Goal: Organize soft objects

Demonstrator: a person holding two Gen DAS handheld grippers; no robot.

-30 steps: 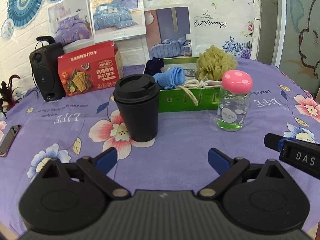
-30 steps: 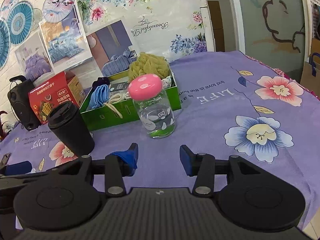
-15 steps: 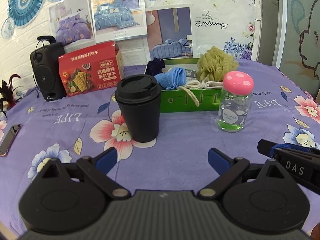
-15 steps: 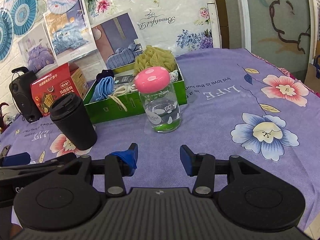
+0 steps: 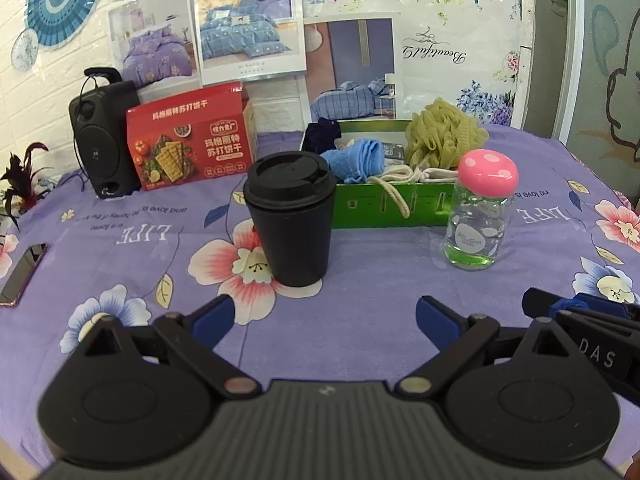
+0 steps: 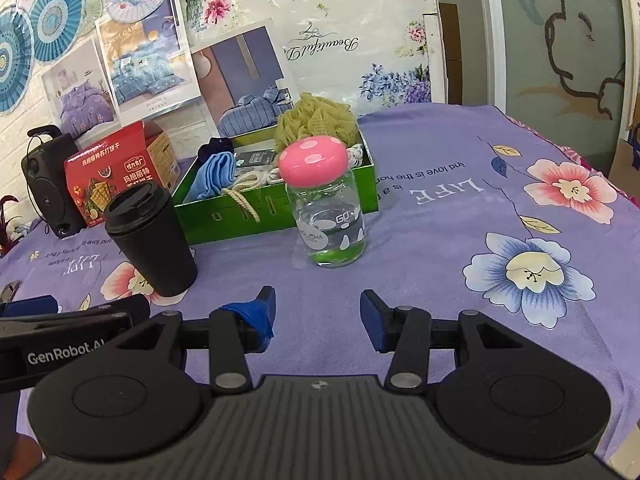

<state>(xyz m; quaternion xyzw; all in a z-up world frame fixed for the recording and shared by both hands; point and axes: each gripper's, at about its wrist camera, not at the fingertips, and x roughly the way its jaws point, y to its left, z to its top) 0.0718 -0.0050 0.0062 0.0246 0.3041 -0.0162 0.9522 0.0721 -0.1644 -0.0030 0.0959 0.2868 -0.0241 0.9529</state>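
Both empty, left gripper (image 5: 320, 316) wide, right gripper (image 6: 318, 316) narrower; soft items sit in green box (image 6: 276, 208), so withdraw clear of jar (image 6: 330, 216).

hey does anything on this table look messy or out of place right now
One small thing: a cream rope spills over the front wall of the green box and dangles outside. The sponge, cloths, black cup and pink-capped jar look settled and upright. Both grippers are open and empty.

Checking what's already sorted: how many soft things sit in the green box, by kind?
Loofah: 1
Blue cloth: 1
Dark cloth: 1
Rope bundle: 1
Total: 4, all in the box
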